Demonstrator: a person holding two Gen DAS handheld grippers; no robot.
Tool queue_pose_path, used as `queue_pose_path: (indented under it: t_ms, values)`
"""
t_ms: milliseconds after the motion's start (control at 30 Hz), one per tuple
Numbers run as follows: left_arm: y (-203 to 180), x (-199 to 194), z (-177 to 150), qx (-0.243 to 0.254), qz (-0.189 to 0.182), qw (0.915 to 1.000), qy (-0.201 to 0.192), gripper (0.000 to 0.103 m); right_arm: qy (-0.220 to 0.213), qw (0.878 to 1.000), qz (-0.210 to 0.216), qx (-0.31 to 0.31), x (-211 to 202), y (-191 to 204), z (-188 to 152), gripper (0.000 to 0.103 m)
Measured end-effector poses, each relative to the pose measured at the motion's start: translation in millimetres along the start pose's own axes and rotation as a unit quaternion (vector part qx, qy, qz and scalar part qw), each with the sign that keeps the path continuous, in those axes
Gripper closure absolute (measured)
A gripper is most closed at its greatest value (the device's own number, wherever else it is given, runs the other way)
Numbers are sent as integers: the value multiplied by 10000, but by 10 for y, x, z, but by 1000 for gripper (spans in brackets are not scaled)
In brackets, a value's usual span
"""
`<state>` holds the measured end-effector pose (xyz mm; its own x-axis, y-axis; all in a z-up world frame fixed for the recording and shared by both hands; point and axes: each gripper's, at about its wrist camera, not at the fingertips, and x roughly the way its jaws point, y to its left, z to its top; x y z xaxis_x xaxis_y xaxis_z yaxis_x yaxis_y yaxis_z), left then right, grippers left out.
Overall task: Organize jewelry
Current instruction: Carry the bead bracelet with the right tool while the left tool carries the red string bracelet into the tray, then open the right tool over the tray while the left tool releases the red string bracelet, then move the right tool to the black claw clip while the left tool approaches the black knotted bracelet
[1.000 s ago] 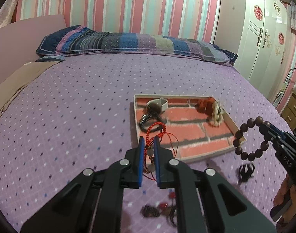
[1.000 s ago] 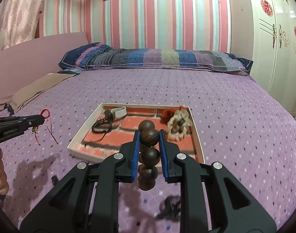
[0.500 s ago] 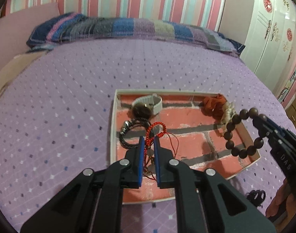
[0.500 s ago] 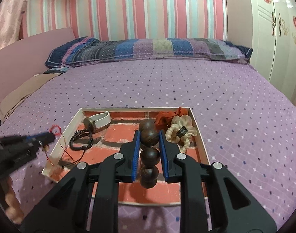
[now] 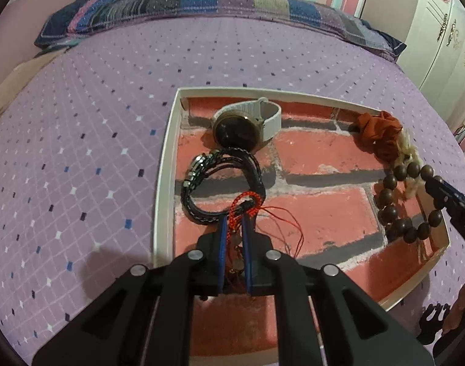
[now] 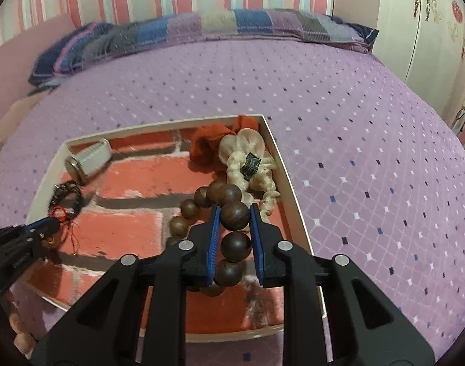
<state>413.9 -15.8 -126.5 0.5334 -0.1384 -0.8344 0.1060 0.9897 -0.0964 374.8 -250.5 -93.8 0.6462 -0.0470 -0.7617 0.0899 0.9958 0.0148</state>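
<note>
A white-rimmed tray (image 5: 164,164) (image 6: 289,183) with a brick-pattern floor lies on the purple bedspread. My left gripper (image 5: 234,222) is shut on a red cord bracelet (image 5: 244,204), held low over the tray's near left part beside a black braided bracelet (image 5: 223,183). My right gripper (image 6: 234,213) is shut on a brown wooden bead bracelet (image 6: 232,216) (image 5: 400,201), which hangs over the tray's right side. A watch with a white strap (image 5: 247,123) (image 6: 90,160) lies at the tray's far left. A rust scrunchie (image 5: 380,131) (image 6: 214,141) and a cream scrunchie (image 6: 247,158) sit at its far right.
A black hair claw (image 5: 432,320) lies on the bedspread just outside the tray's near right corner. A striped pillow (image 5: 202,3) runs along the head of the bed. White wardrobe doors (image 6: 430,21) stand at the right. A hand (image 6: 20,328) holds the left gripper.
Both grippers have moved forward and down, from over the bedspread in front of the tray to low over the tray itself. Each still grips its bracelet.
</note>
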Motion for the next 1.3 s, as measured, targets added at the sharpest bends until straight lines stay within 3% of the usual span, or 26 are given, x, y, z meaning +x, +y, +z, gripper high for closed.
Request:
queue_pose_path:
  t_ms: [100,333,567,600,667,733,767,933,1000,1300]
  values:
    - [-15,74,56,46,1,9998,179,93,358,9993,-94,-24,133,13,21,83]
    - [-40,158,170,155,165,9995,234,93,732,9970,-250,-3,307,2,59,83]
    - [-58,165,171,219,73,9994,249,92,1039,9945,52,154,429,-31,71,82]
    - [-56,168,174,209,47,9994,256,91,1018,9947,59,153,420,-36,70,76]
    - [-32,140,162,122,-12,9996,270,88,877,9960,59,168,361,-31,73,59]
    - [-16,75,151,59,-73,9997,207,65,670,9976,85,146,269,-23,84,38]
    - [-13,23,144,59,-69,9999,120,49,586,9982,60,117,226,-20,87,37]
    - [-16,-314,109,167,-206,9996,-134,47,206,9988,405,167,-22,-75,89,24]
    - [-6,-502,76,217,-222,9990,-309,35,-8,9984,551,153,-190,-105,74,20]
    - [198,-1194,-251,412,228,9937,-1021,31,-1091,9932,292,-280,-1080,-161,-113,6]
